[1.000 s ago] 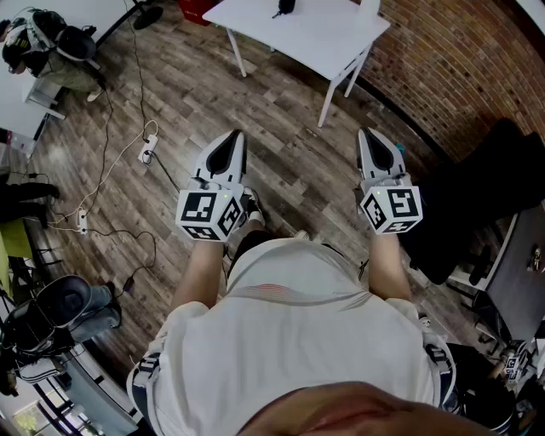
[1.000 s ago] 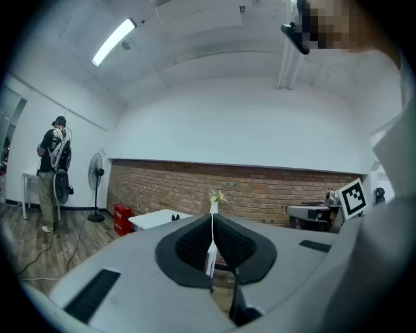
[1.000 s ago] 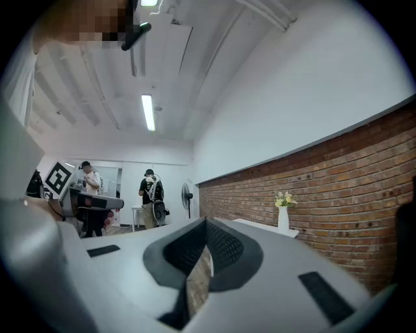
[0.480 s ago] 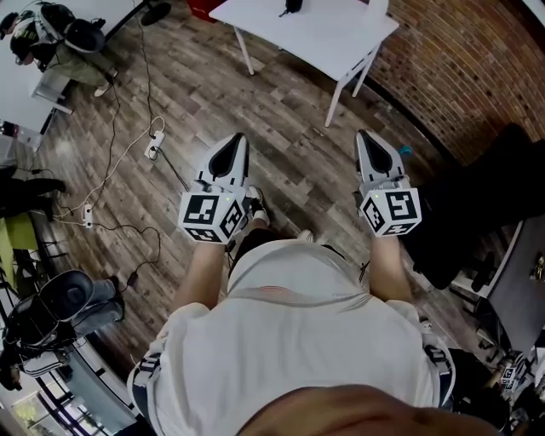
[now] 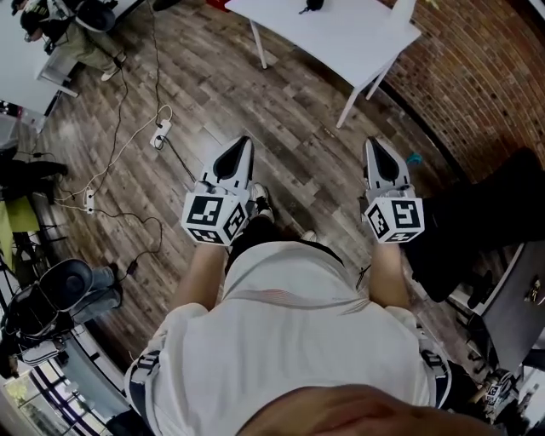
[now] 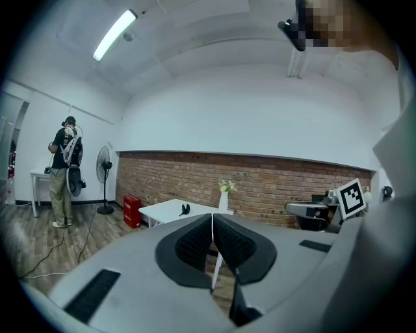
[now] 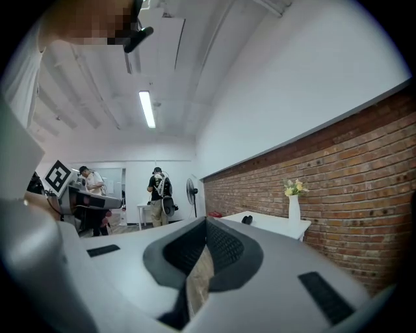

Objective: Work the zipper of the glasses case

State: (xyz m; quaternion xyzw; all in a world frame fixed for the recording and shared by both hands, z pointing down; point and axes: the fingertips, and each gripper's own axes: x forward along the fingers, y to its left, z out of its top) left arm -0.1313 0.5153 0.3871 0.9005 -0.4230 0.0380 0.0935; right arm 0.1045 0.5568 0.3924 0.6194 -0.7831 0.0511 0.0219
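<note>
A small dark object (image 5: 308, 5), possibly the glasses case, lies on a white table (image 5: 341, 38) some way ahead of me. It is too small to tell for certain. It also shows as a dark lump (image 6: 184, 209) in the left gripper view and as a dark lump (image 7: 247, 220) in the right gripper view. My left gripper (image 5: 243, 143) and right gripper (image 5: 375, 143) are held side by side in front of my body, above the wooden floor and well short of the table. Both are shut with nothing between the pads, as the left gripper (image 6: 212, 224) and right gripper (image 7: 206, 229) views show.
A white vase with flowers (image 7: 294, 201) stands on the table by the brick wall (image 5: 485, 68). Cables and a power strip (image 5: 161, 134) lie on the floor at left. A black chair (image 5: 477, 213) stands at right. A person (image 6: 66, 172), a fan (image 6: 104, 185) and a red box (image 6: 132, 211) are farther off.
The head view has swung: the table has slid rightward and the floor cables have moved upward in the frame. Both grippers stay shut and side by side, a little lower in view.
</note>
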